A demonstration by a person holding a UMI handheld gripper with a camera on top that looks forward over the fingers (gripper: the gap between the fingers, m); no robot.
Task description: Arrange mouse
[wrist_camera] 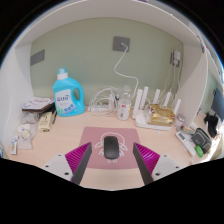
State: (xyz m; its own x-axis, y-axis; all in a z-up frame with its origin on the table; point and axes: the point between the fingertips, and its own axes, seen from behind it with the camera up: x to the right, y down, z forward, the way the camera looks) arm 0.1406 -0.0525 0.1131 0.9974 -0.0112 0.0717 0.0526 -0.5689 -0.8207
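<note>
A dark grey mouse (111,149) lies on a pink mouse mat (93,135) with a white line drawing, on the pale wooden desk (60,150). My gripper (111,158) is open, its two pink-padded fingers (78,157) standing well apart on either side of the mouse. The mouse rests on the mat between the fingertips with a clear gap at each side. Neither finger touches it.
A blue detergent bottle (66,95) stands at the back left beside small boxes and jars (38,112). White cables and small bottles (112,102) sit at the back middle. A white router (158,108) and gadgets (195,138) are at the right. A green wall is behind.
</note>
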